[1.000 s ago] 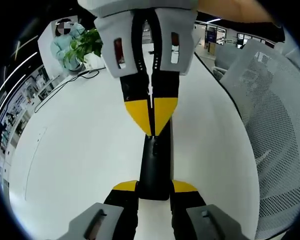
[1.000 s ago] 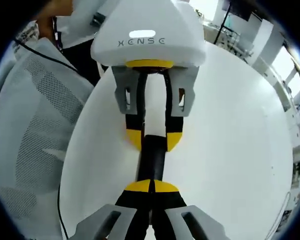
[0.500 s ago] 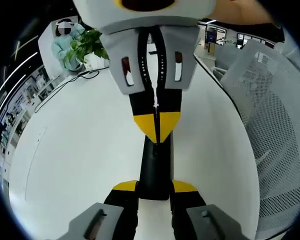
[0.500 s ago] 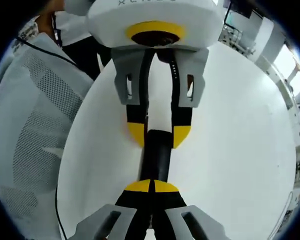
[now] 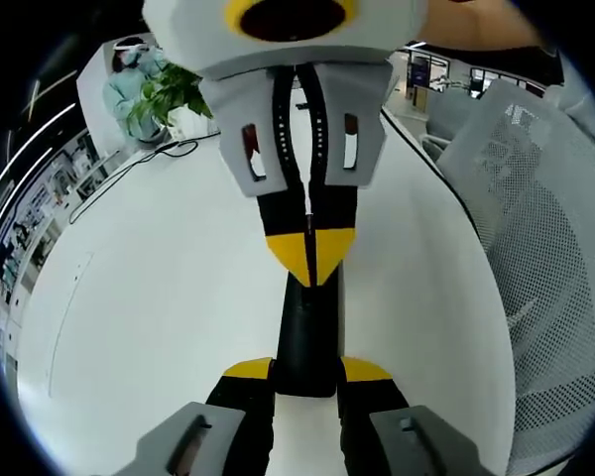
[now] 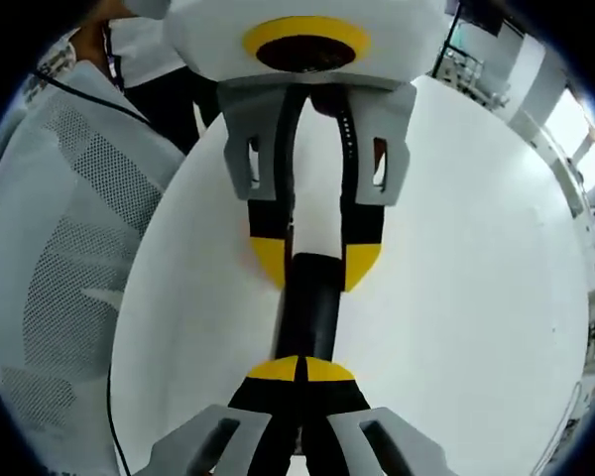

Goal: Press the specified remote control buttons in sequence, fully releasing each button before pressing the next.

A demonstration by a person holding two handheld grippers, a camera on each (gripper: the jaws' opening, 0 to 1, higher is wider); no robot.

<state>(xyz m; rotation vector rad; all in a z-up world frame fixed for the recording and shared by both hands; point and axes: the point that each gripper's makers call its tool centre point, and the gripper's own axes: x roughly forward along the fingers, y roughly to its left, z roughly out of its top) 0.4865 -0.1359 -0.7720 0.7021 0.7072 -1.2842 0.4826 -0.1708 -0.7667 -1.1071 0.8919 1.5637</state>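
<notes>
Both tools sit on the same black remote, from opposite ends. In the left gripper view the left tool (image 5: 307, 369) has its yellow-tipped jaws set narrowly on either side of the near end of the remote (image 5: 308, 332), clamping it flat on the white bench (image 5: 159, 297). The right tool (image 5: 309, 260) comes in from 12 o'clock with its jaws pressed together, their joined tip on the remote's top face. In the right gripper view the right tool (image 6: 299, 369) rises shut at 6 o'clock and the left tool (image 6: 315, 268) straddles the far end of the remote (image 6: 309, 307).

By my judgement the remote is light, rigid and smooth, liable to skid, so holding its narrow sides at one end suits it.

Its buttons are too dark to make out, and the tip hides the contact point. A mesh chair (image 5: 545, 258) stands at 3 o'clock, a plant (image 5: 164, 94) at 11 o'clock.
</notes>
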